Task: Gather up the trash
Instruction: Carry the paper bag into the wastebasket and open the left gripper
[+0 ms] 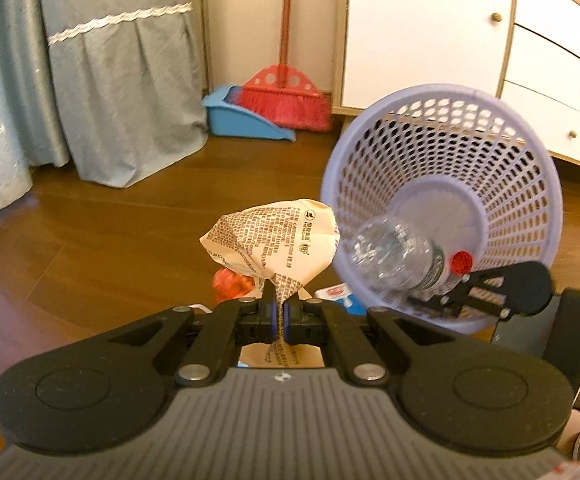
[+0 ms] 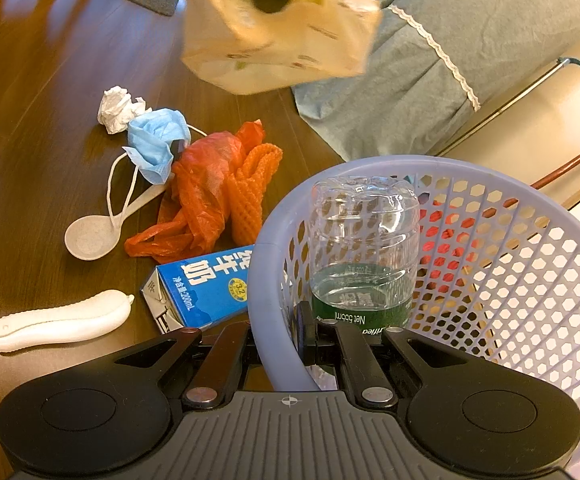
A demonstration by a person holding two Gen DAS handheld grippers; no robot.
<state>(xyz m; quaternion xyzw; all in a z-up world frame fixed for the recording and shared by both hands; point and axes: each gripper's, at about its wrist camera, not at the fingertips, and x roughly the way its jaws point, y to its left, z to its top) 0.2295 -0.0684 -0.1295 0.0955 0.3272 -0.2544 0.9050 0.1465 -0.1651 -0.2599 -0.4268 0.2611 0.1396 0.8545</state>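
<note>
Trash item in hand: a crumpled cream paper tissue pack printed with brown text (image 1: 275, 240), pinched at its lower fold by the left tongs (image 1: 279, 314), which are closed narrow on it and hold it in the air, just left of the basket mouth. Lilac perforated plastic wastebasket (image 2: 490, 264) is tilted toward the pack; the right tongs (image 2: 285, 340) clamp its near rim, one finger inside and one outside. A clear plastic water bottle with green label and red cap (image 2: 364, 256) already lies in the basket. Uncollected on the dark wooden floor (image 2: 41, 80): blue milk carton (image 2: 201, 288), orange plastic bag with foam netting (image 2: 217, 196), blue face mask (image 2: 157, 140), crumpled white paper ball (image 2: 117, 108), grey spoon (image 2: 93, 232); a white corded handset (image 2: 61, 320) lies near. Step judged: carrying the pack to the basket, task early. Next move calls for bringing the pack over the rim, then opening the left tongs; basket should stay tilted toward it.
</note>
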